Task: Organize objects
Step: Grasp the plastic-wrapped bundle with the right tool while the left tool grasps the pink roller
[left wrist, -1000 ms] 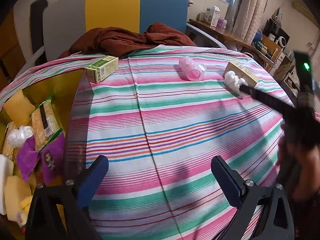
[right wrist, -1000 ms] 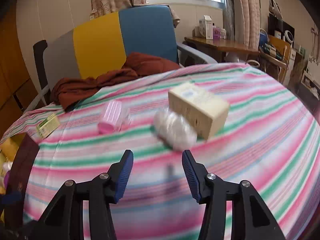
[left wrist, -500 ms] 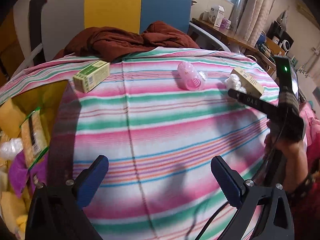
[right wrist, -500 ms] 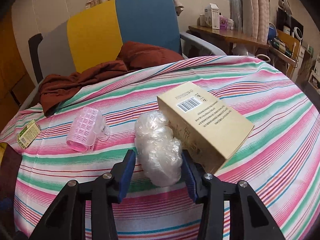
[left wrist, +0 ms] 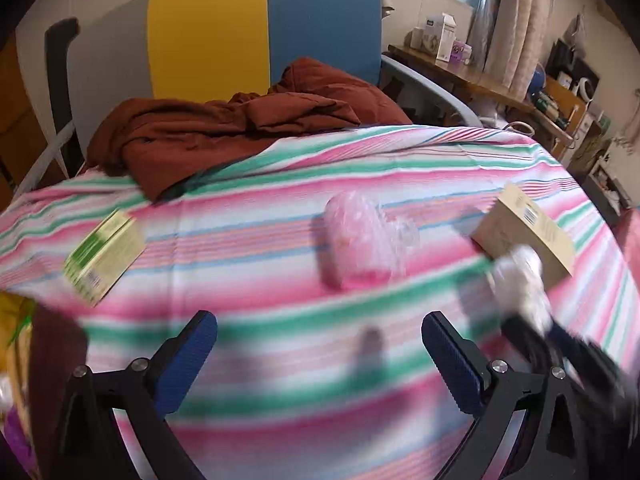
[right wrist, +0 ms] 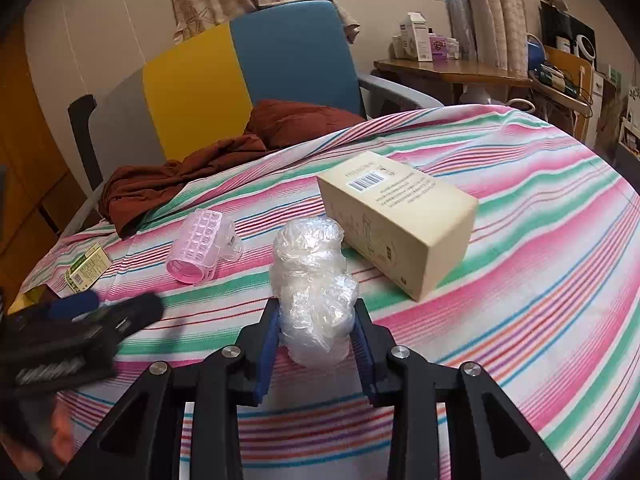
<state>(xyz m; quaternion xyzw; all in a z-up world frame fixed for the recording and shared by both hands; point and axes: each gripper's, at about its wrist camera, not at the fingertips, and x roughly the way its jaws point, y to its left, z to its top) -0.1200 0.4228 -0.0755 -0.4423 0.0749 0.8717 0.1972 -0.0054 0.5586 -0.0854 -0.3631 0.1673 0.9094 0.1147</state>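
Observation:
My right gripper [right wrist: 316,320] is shut on a crumpled clear plastic wad [right wrist: 312,280], just off the striped tablecloth [right wrist: 520,240]; the wad also shows blurred in the left wrist view [left wrist: 520,280]. A tan box [right wrist: 396,220] lies right behind the wad. A pink hair roller [right wrist: 198,246] lies to its left, also in the left wrist view [left wrist: 356,248]. A small green box [left wrist: 106,256] lies at the far left. My left gripper [left wrist: 320,352] is open and empty, just short of the pink roller.
A rust-brown cloth [left wrist: 240,132] lies at the table's far edge, against a yellow and blue chair [left wrist: 260,28]. A yellow bin's edge [left wrist: 16,320] with items in it sits at the left. A wooden desk [right wrist: 460,72] with boxes stands back right.
My right gripper moved forward and closed on the plastic wad, which now sits lifted a little. My left gripper moved forward toward the pink roller; the bin has slid out of view to the left.

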